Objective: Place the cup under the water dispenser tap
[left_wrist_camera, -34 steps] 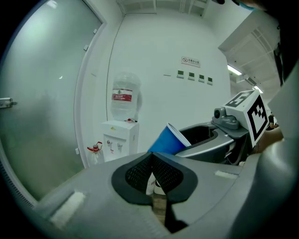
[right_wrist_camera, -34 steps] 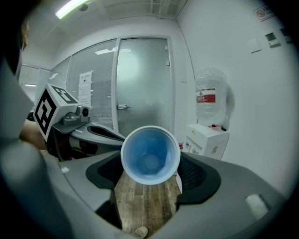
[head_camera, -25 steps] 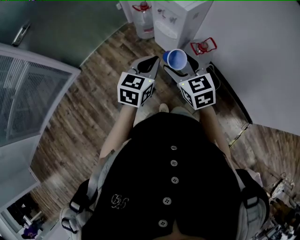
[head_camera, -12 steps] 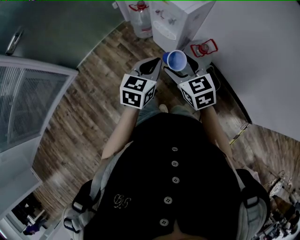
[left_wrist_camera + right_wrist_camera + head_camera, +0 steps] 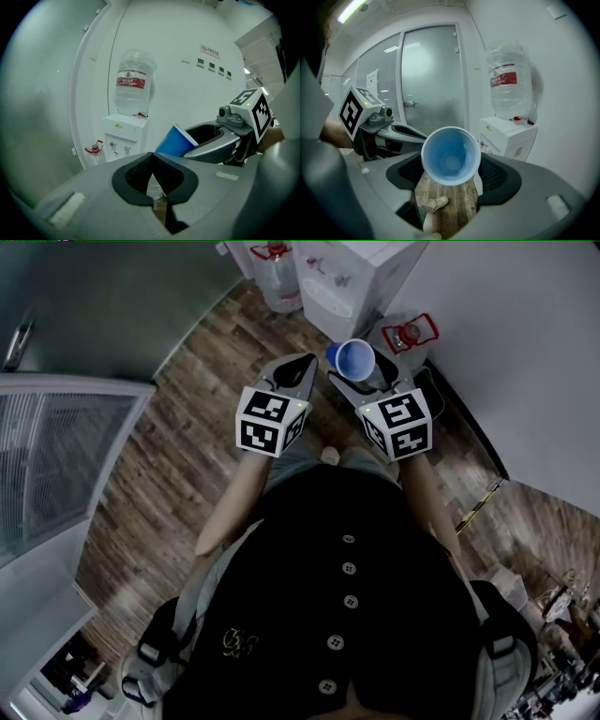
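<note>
A blue paper cup (image 5: 353, 359) sits tilted in my right gripper (image 5: 356, 373), which is shut on its lower part, held in the air above the wooden floor. In the right gripper view the cup (image 5: 451, 155) shows its empty inside, between the jaws of the right gripper (image 5: 451, 165). The white water dispenser (image 5: 336, 277) stands ahead by the wall, apart from the cup. It carries a big clear bottle (image 5: 133, 82), and its taps (image 5: 119, 149) are on the front. My left gripper (image 5: 302, 367) hangs beside the cup, shut and empty, its pads (image 5: 140, 169) touching.
A spare water bottle (image 5: 275, 273) stands on the floor left of the dispenser, and another with a red handle (image 5: 410, 334) to its right by the wall. A frosted glass door (image 5: 431, 79) and a glass cabinet (image 5: 56, 456) lie to the left. Wooden floor (image 5: 187, 418) runs between.
The view has shifted slightly, with the dispenser and bottles sliding a little left. Both grippers keep nearly the same pose, and the cup stays in the right one.
</note>
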Available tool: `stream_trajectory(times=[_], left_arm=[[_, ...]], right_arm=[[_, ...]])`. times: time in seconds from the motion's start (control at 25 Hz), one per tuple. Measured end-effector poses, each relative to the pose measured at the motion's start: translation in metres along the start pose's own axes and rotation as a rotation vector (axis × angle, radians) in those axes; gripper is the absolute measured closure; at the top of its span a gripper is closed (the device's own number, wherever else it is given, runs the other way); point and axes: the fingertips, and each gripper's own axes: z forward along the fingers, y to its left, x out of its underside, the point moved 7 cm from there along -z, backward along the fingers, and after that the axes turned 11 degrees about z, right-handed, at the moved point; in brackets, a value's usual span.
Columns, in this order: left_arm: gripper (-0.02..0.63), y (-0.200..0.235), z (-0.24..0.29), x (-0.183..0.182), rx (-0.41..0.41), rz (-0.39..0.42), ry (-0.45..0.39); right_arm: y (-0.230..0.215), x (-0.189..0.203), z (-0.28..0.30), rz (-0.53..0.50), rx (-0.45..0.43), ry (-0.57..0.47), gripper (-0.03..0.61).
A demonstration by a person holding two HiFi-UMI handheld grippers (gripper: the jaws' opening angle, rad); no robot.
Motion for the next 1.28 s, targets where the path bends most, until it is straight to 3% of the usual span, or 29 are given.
stream_trajectory(times=[0.56,1.28], left_arm=[[0.614,0.108,0.046,-0.027,0.157,0.054,0.03],[0.614,0.169,0.096,-0.008,0.397,0.068,0.101]], right_arm=[[-0.011,-0.053,0.087,0.096,0.122,-0.002,0.222],[-0.024,-0.059,0.151,0.233,0.338,0.018,0.222]])
